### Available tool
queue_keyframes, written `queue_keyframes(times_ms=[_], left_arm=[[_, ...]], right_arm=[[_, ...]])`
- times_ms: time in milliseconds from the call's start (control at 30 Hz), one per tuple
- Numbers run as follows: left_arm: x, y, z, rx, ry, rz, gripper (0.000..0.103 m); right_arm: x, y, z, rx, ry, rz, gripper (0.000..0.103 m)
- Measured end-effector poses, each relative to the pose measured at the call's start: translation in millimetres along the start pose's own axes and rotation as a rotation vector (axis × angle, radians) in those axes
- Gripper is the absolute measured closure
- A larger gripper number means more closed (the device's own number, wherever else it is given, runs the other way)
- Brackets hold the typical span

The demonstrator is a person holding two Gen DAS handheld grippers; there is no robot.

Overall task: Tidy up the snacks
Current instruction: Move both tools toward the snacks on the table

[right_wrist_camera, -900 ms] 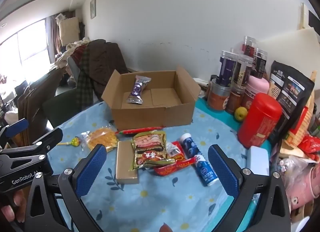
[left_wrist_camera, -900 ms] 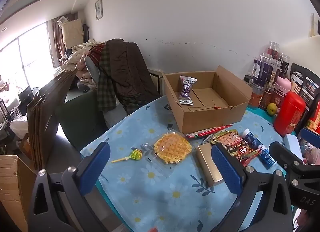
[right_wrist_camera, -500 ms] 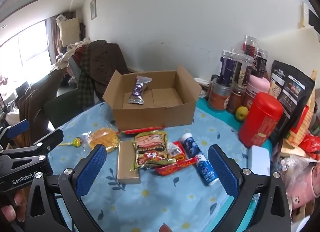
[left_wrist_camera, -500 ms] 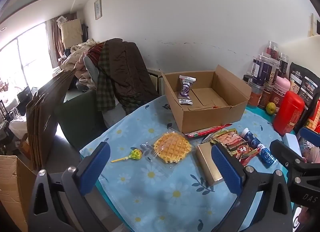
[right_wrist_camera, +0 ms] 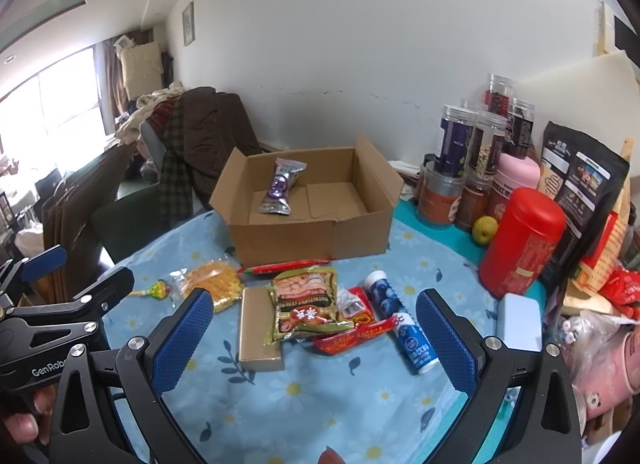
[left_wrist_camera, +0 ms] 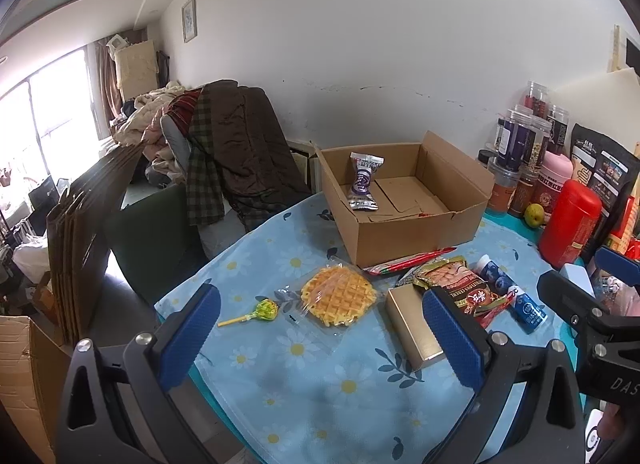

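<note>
Through my left wrist camera, my left gripper point(left_wrist_camera: 320, 328) hangs spread wide, empty, over the wrapped waffle point(left_wrist_camera: 339, 296) beside a lollipop point(left_wrist_camera: 256, 312). Right wrist camera: my right gripper point(right_wrist_camera: 314, 340) gapes too — above the peanut packet point(right_wrist_camera: 306, 302) (partly overlapping a gold box point(right_wrist_camera: 258, 328)); one purple snack point(right_wrist_camera: 280, 185) leans inside the cardboard box point(right_wrist_camera: 308, 240).

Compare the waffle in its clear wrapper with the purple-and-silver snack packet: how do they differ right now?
The waffle in its clear wrapper lies flat on the blue floral tablecloth, outside the cardboard box; the purple-and-silver snack packet is already inside, propped against the box wall. The waffle's wrapper is see-through, the packet's opaque foil. Neither is gripped.
</note>
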State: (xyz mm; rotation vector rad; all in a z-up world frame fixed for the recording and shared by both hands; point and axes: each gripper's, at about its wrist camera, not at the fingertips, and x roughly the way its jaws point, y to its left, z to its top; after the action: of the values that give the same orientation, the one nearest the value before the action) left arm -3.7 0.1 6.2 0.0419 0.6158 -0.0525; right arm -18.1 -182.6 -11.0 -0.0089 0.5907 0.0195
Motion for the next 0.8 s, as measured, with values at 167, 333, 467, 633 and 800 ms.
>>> queue_keyframes(times_ms=[167,333,467,633,800], left_arm=[[-0.6,-0.3,0.3,0.002,0.001,-0.009,0.000],[-0.5,-1.4,0.5,0.002,0.005,-0.034,0.000],[-1.7,-4.2,-0.6,0.013,0.000,-0.039,0.000],[-1.9,-6.5,-0.2,0.018,0.002,-0.037,0.000],[-2.1,-6.7,-0.3,0.019,0.002,-0.038,0.000]], right_arm=[[-1.7,-0.4,0.5,0.000,-0.004,0.003,0.000],[-2.1,-0.8,0.8,0.000,-0.005,0.003,0.000],[-2.7,-0.6,1.4,-0.003,-0.008,0.001,0.000],[-4.6,-1.8,1.9,0.000,-0.016,0.002,0.000],[-6.8,-1.6,2.5,0.000,-0.023,0.005,0.000]])
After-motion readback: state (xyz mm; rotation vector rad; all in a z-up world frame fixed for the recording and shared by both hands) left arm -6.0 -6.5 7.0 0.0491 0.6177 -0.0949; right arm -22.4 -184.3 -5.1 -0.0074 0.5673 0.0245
